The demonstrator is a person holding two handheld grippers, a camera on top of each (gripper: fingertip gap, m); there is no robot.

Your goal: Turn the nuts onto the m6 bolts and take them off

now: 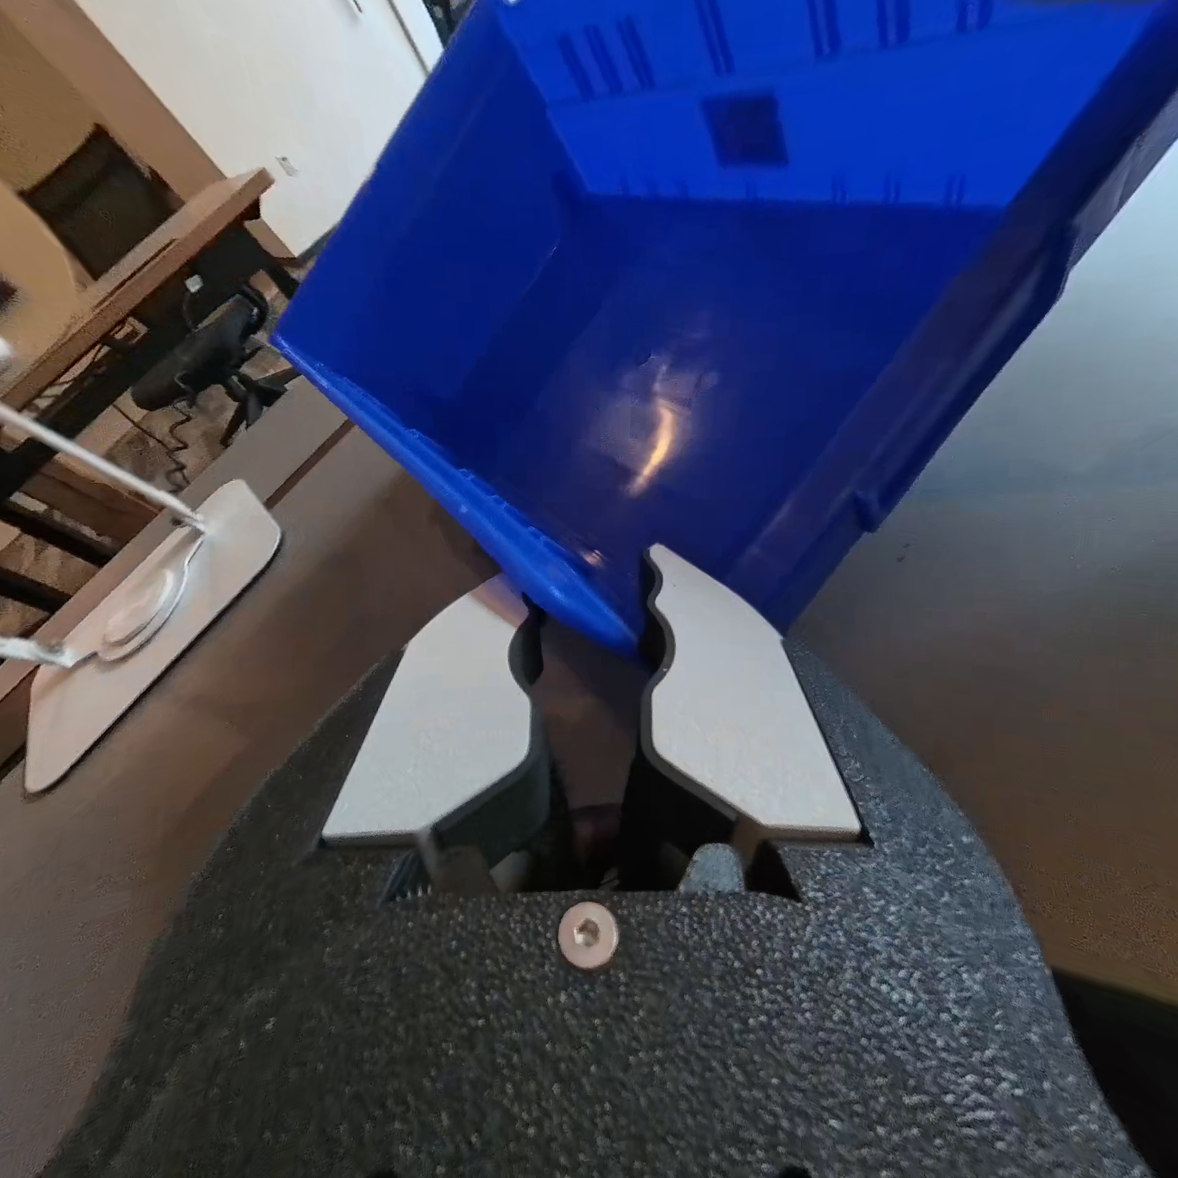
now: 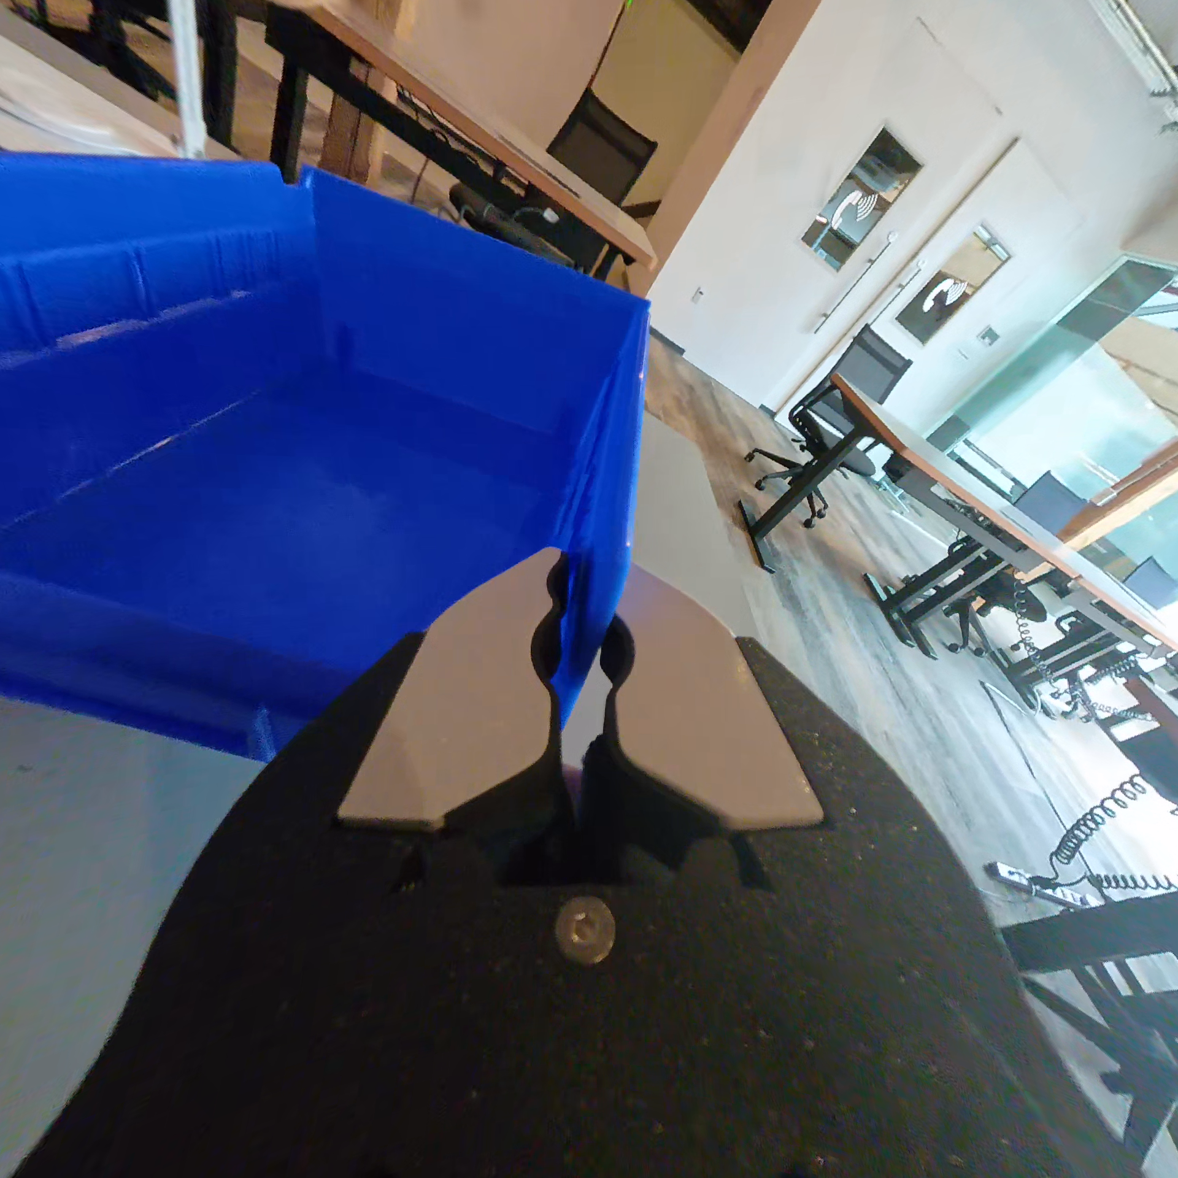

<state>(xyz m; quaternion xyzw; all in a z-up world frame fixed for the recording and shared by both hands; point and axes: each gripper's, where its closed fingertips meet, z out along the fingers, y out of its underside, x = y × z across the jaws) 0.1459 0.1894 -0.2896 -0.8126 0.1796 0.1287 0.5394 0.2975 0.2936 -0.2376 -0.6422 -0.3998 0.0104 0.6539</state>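
A: Notes on this instant. Your right gripper (image 2: pixel 583 612) was clamped on the bin (image 2: pixel 306 459): both fingers (image 2: pixel 484 669) pressed the blue side wall between them, near a corner. Agreed?

B: Agreed. The wall ran straight up through the narrow slot, with a pad tight on each face.

A: And your left gripper (image 1: pixel 589 612)?

B: Its fingers (image 1: pixel 720 669) stood apart. The bin's rim (image 1: pixel 561 593) sat between them (touching the right pad or not, I couldn't tell), with a clear gap on the left side. So you weren't gripping there; the rim merely lay in the opening.

A: Where was the bin?

B: Tilted, seen from both wrists. The floor of it (image 1: pixel 669 357) showed bare blue with only a glare streak.

A: Nuts and bolts?

B: None in either view. You had nothing threaded in your fingers, and the bin showed no hardware. Where they lay, I couldn't say.

A: Progress, then?

B: My judgement: you weren't at the threading step here. You were handling the container, either ahead of the work or after it; the views didn't settle which. No nut showed on a bolt, none off one.

A: Other things?

B: A brown table (image 1: pixel 223 797) under the left gripper, with a pale flat stand base (image 1: pixel 127 650) on it. Desks and chairs (image 2: pixel 828 440) sat farther off.
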